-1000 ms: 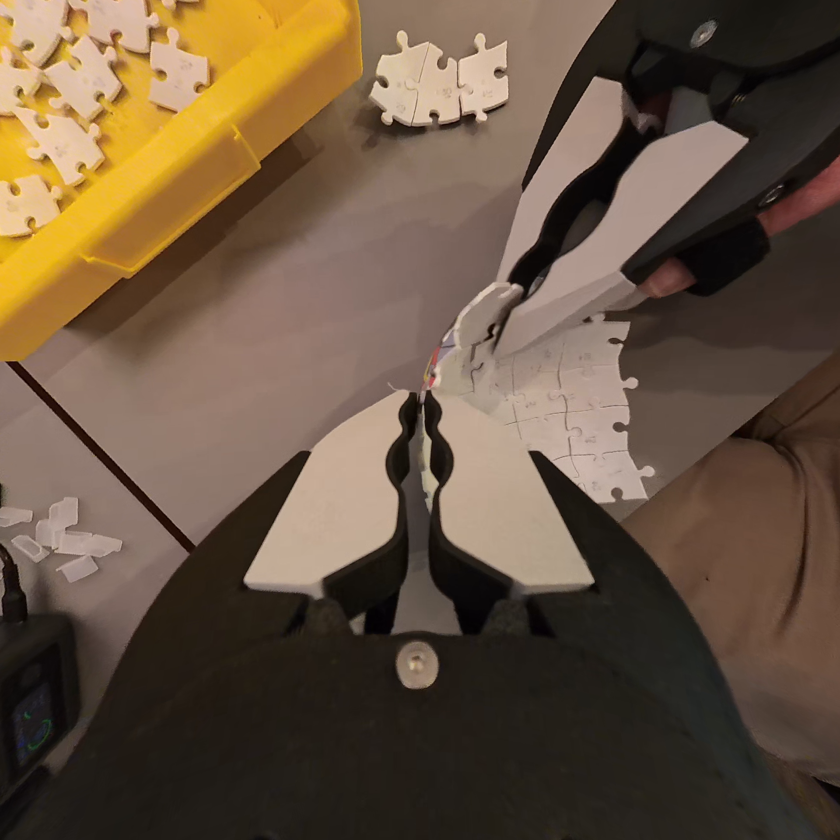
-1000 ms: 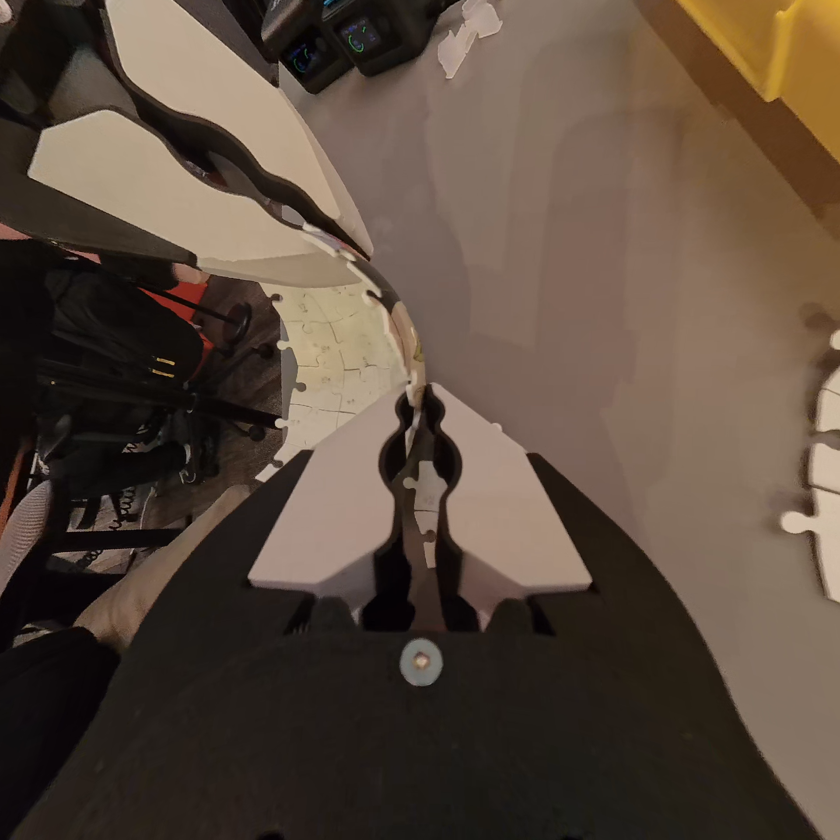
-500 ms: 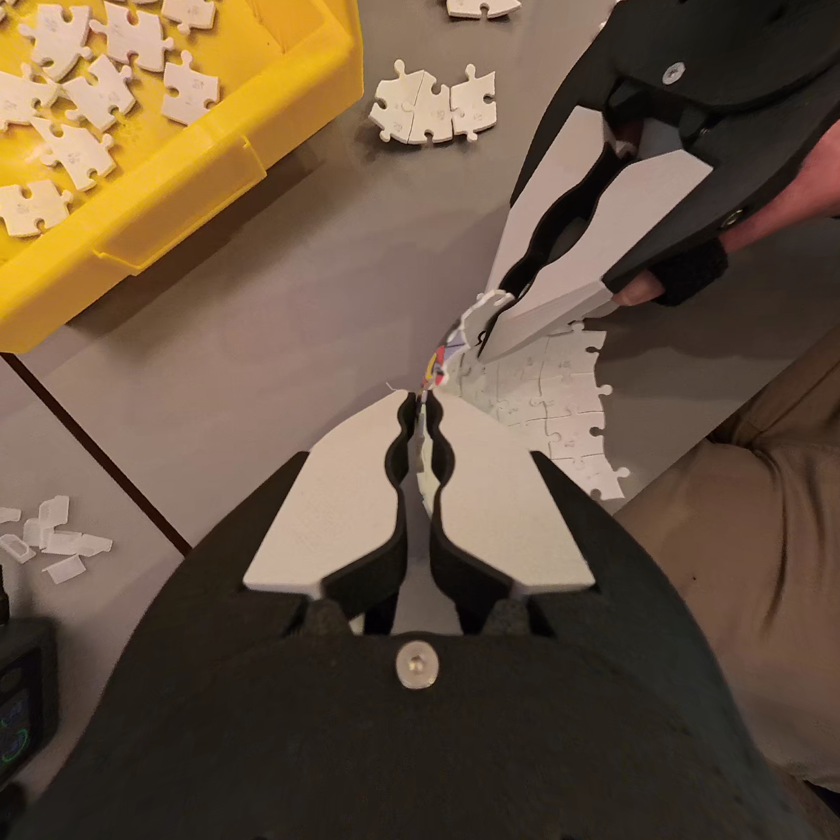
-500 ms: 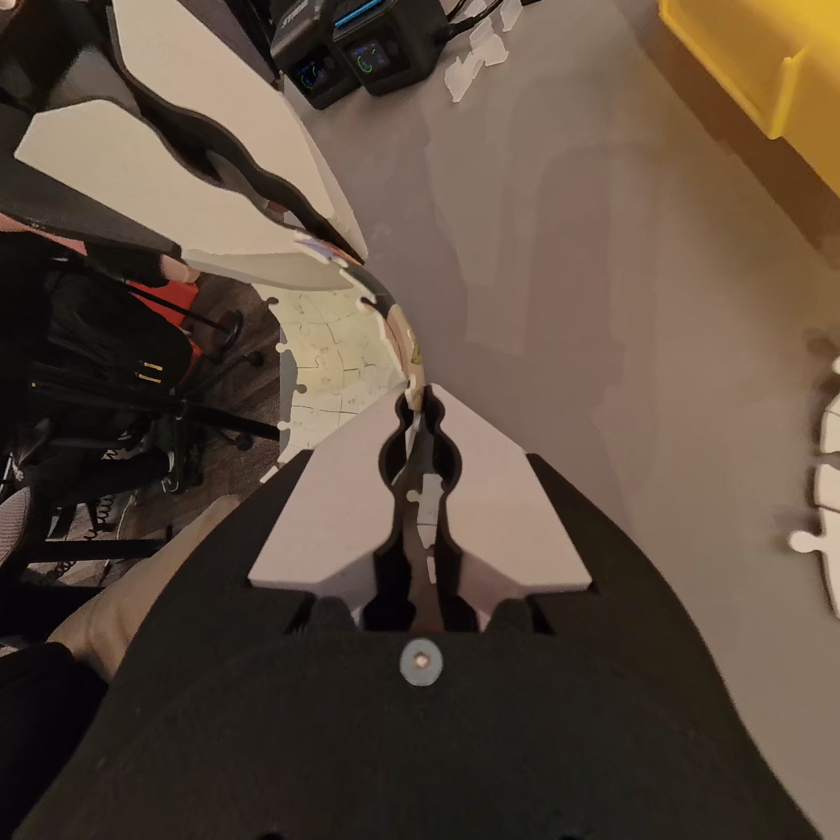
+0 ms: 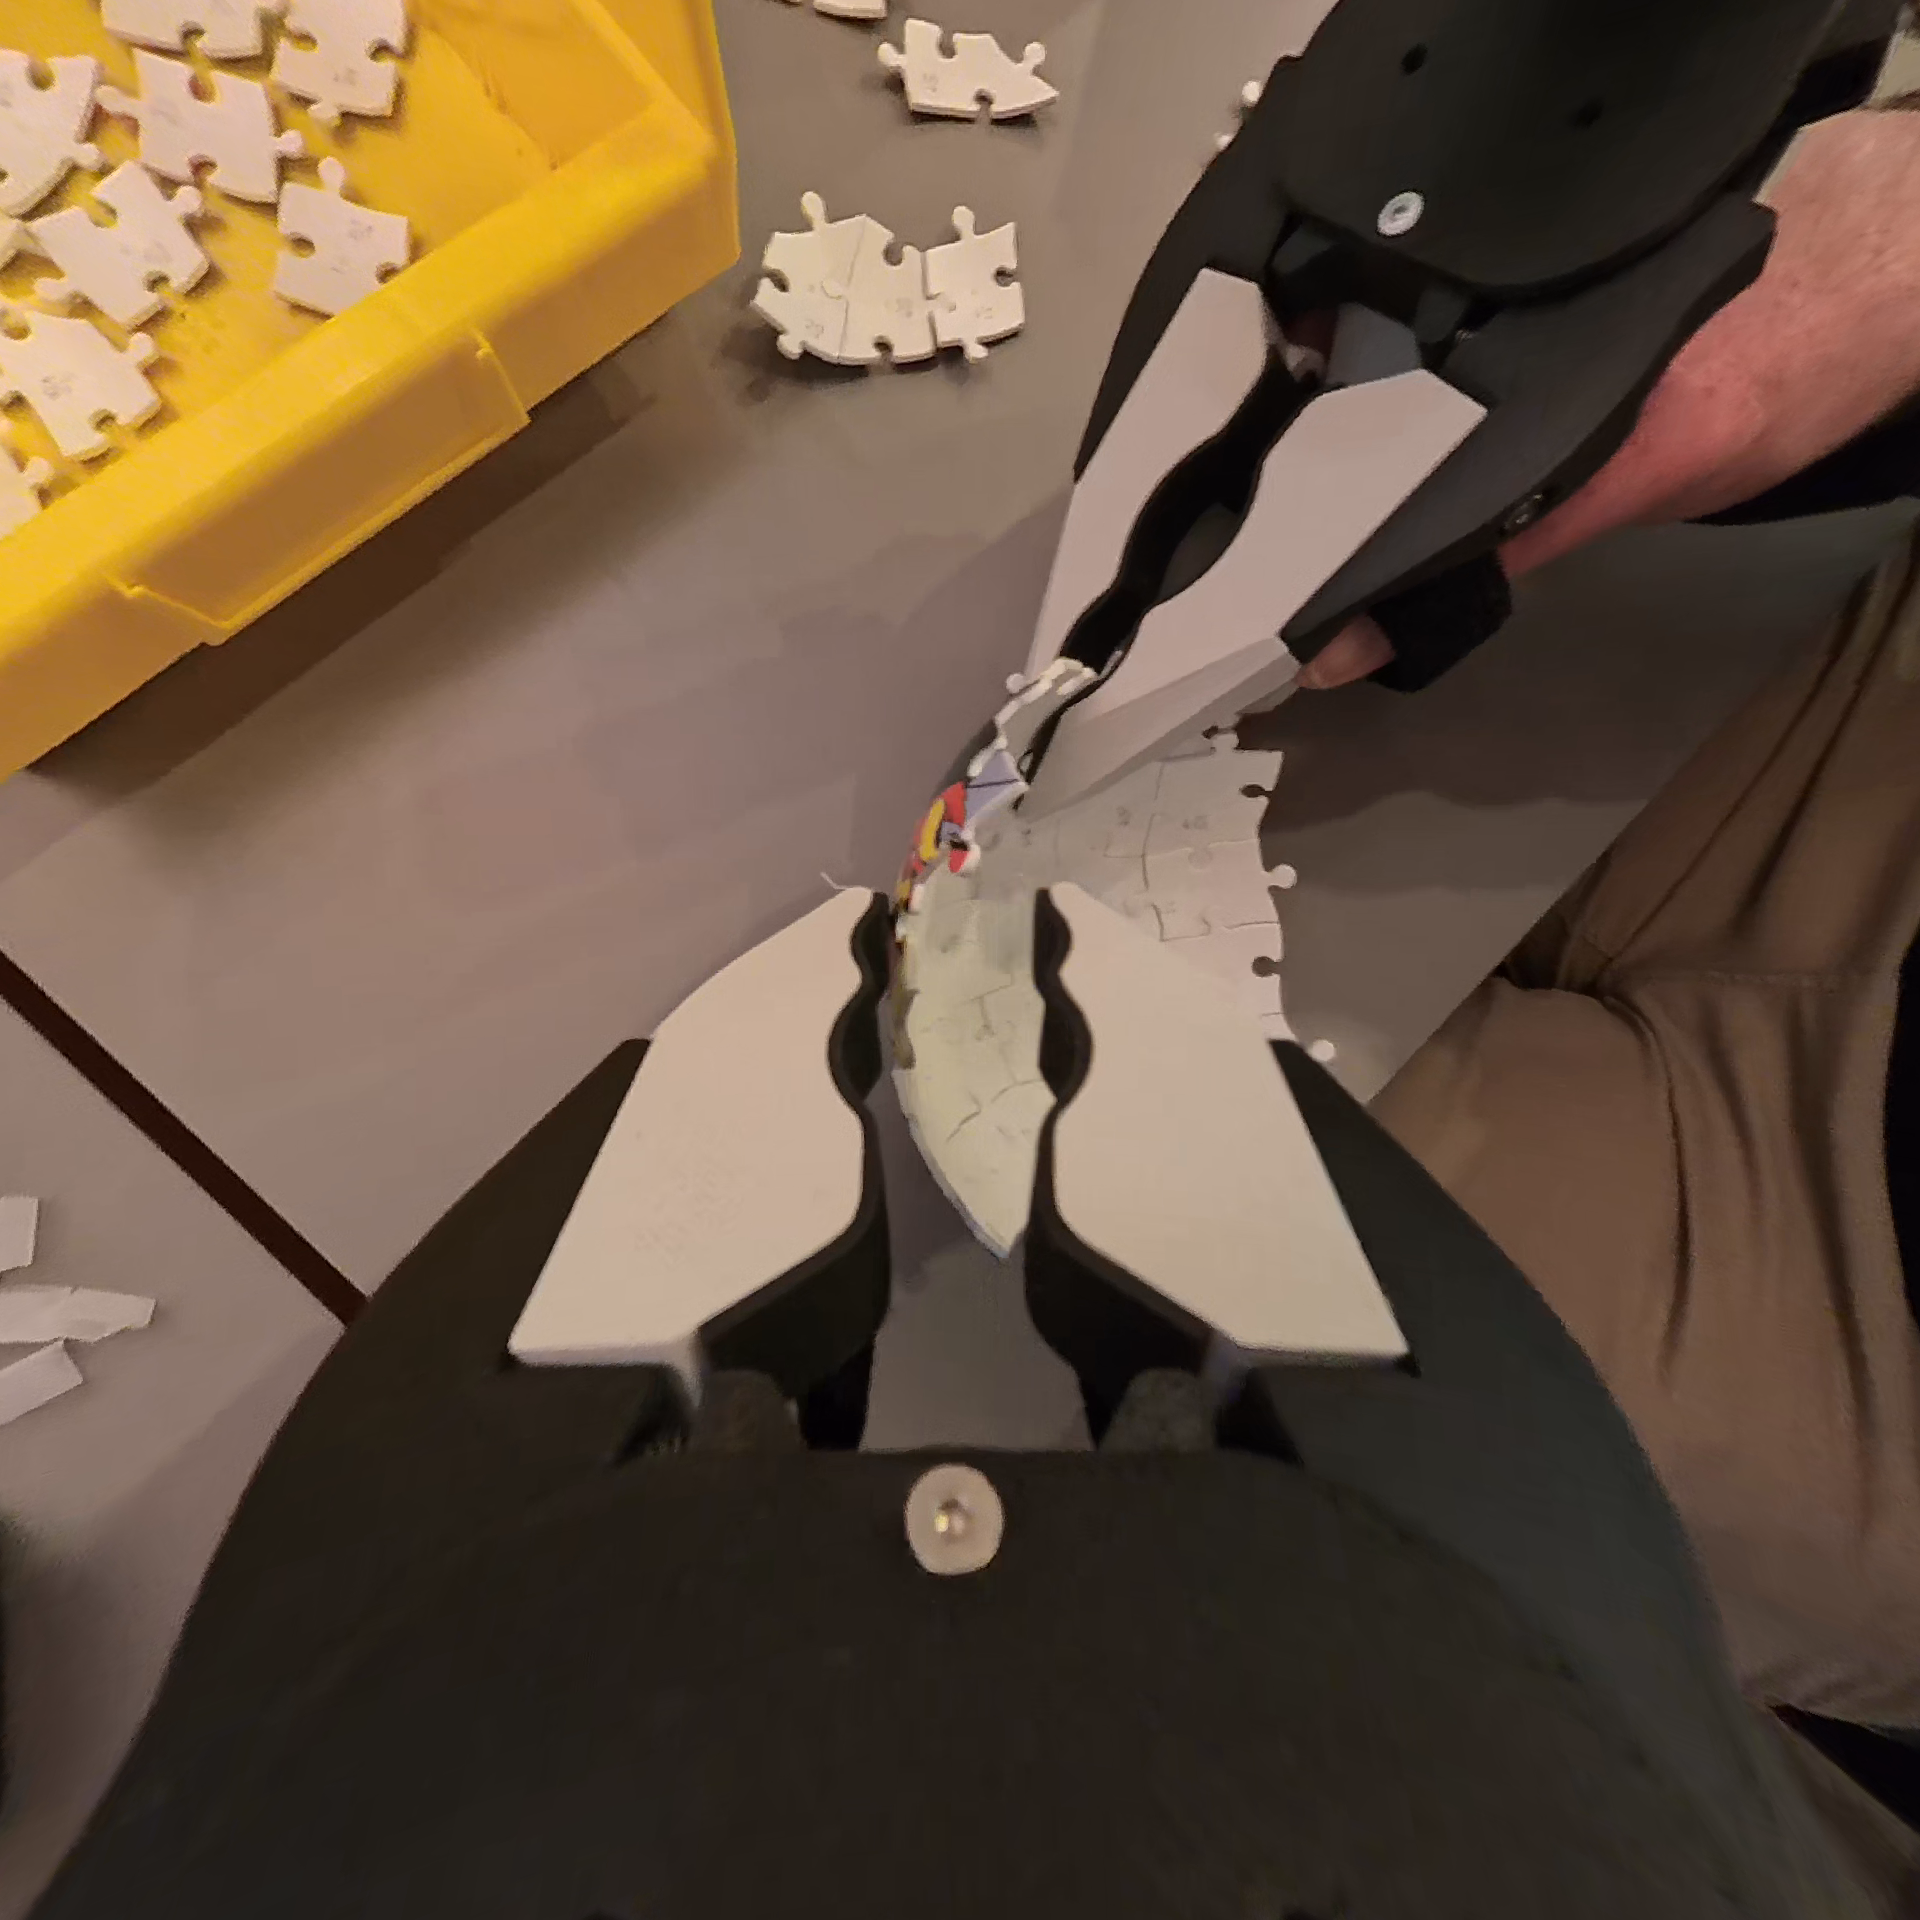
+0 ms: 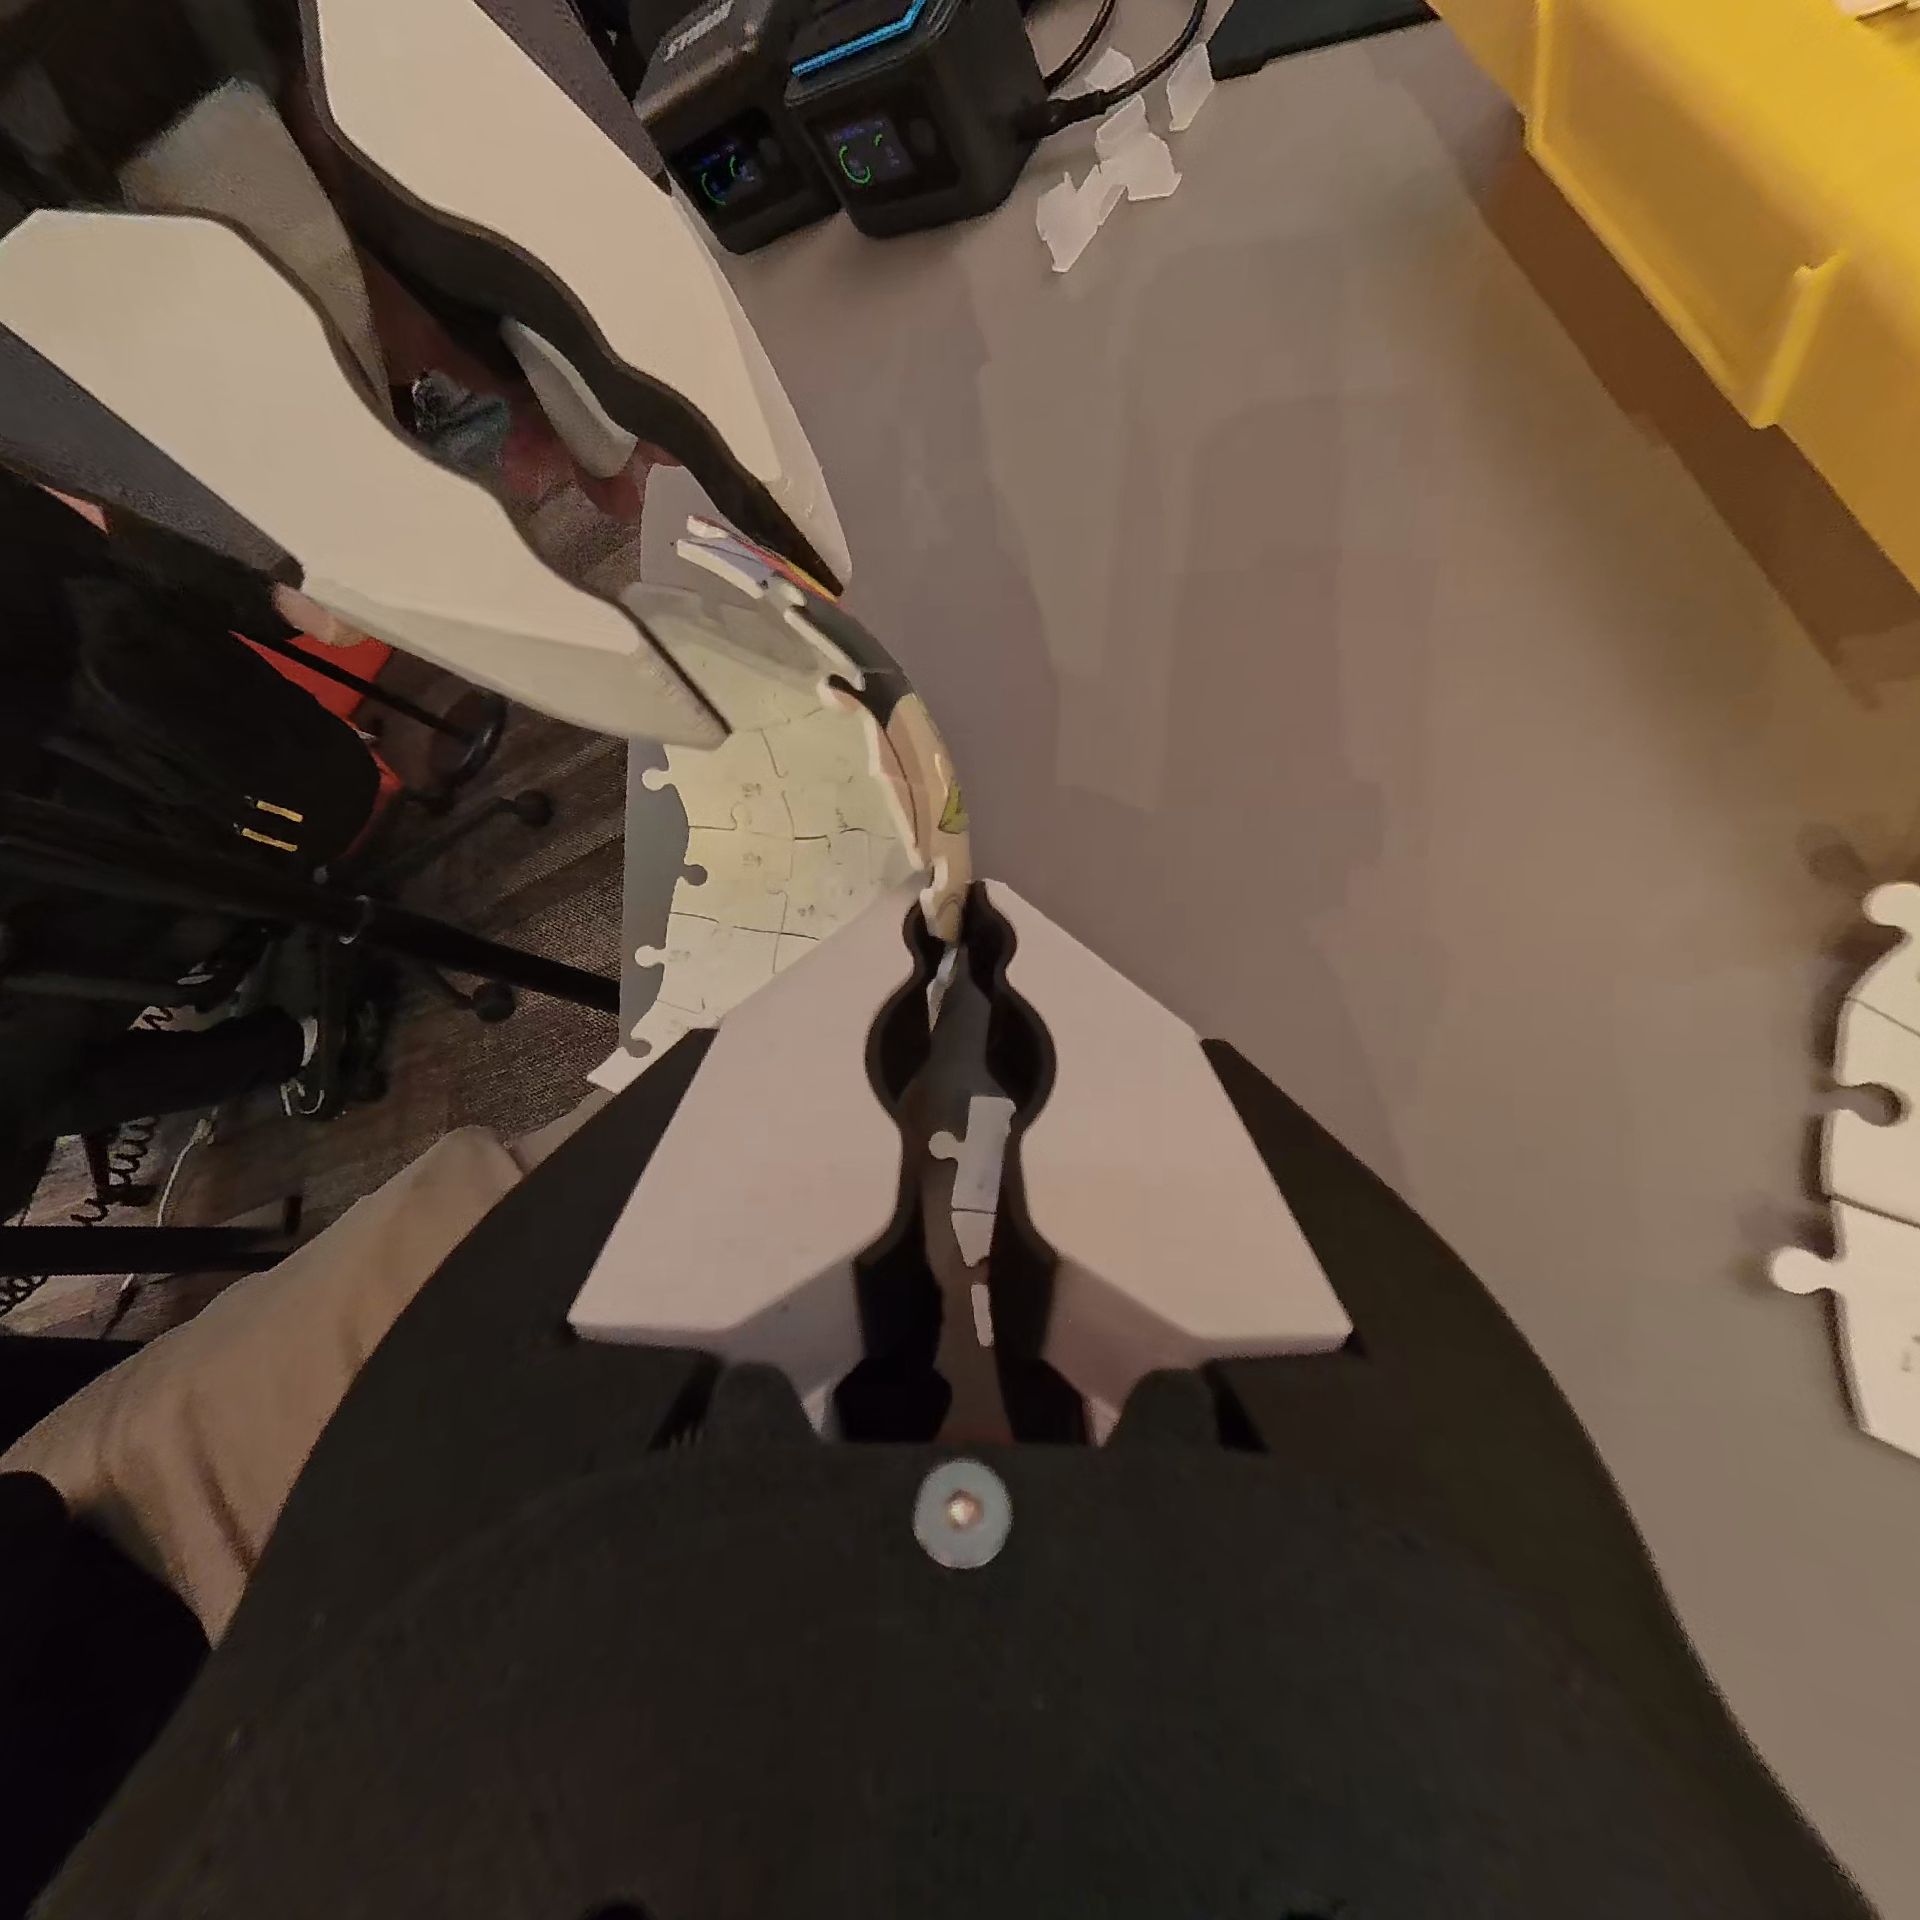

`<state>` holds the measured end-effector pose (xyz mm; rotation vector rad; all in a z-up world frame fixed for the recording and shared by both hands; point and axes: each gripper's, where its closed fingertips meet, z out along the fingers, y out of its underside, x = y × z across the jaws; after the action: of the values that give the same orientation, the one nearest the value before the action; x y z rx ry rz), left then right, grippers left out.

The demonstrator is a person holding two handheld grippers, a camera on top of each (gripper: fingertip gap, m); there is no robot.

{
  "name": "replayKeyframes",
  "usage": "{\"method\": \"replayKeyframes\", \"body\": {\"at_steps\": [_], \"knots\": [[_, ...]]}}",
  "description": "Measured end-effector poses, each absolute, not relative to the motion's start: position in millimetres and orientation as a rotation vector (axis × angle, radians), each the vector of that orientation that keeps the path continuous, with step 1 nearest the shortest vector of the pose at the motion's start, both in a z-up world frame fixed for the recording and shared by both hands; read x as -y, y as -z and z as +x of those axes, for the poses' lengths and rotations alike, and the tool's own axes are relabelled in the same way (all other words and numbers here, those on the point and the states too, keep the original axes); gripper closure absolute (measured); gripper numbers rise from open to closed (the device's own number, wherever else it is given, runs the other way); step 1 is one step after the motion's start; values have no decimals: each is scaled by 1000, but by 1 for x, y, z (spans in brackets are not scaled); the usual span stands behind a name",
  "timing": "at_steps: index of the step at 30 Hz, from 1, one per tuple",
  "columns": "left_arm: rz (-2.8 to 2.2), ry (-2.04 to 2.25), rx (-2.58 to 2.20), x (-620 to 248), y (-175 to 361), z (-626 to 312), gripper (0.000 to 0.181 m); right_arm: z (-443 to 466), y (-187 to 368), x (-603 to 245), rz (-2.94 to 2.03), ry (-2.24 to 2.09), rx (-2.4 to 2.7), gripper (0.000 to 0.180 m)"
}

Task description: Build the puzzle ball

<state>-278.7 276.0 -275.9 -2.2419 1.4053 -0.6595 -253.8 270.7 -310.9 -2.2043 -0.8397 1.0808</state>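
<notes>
My left gripper (image 5: 956,914) stands spread, its two pale fingers apart on either side of the curved puzzle-ball shell (image 5: 1143,883), which passes through the gap without either pad clearly touching it. The shell hangs above the grey table (image 5: 582,727), white underside facing me, with a strip of printed colour along its edge at about 12 o'clock from my fingertips. At 1 o'clock, my right gripper (image 5: 1049,717) is pressed together on the shell's far edge, a gloved hand (image 5: 1714,416) behind it. In the right wrist view the right gripper (image 6: 951,904) pinches the shell (image 6: 790,831) edge-on, the piece running back between the pads; the left gripper (image 6: 748,644) sits at 11 o'clock, fingers open around the opposite rim. A yellow bin (image 5: 343,416) of loose white pieces (image 5: 145,239) lies at 10 o'clock in the left view, and a joined cluster of three pieces (image 5: 894,296) rests on the table at 12 o'clock, well apart from the shell. Two small black devices (image 6: 831,145) with lit screens sit at 12 o'clock in the right view.
</notes>
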Motion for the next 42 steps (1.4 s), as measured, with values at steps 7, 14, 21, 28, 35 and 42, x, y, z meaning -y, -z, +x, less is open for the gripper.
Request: {"method": "replayKeyframes", "body": {"at_steps": [7,14,21,28,35,42], "knots": [[-2226,585,-1597,-265,286,-279,145,-260,304,-267,-2155,-1052,907,179],[-2224,476,-1696,-267,296,-277,165,-264,295,-264,-2101,-999,976,179],[-2218,450,-1667,-270,296,-278,173,-264,294,-265,-2089,-966,974,179],[-2232,428,-1640,-272,297,-277,174,-265,295,-267,-2095,-971,943,178],[-2233,438,-1633,-270,298,-276,174,-267,296,-265,-2096,-987,958,179],[-2206,438,-1636,-269,296,-273,176,-264,295,-266,-2091,-987,963,180]]}}
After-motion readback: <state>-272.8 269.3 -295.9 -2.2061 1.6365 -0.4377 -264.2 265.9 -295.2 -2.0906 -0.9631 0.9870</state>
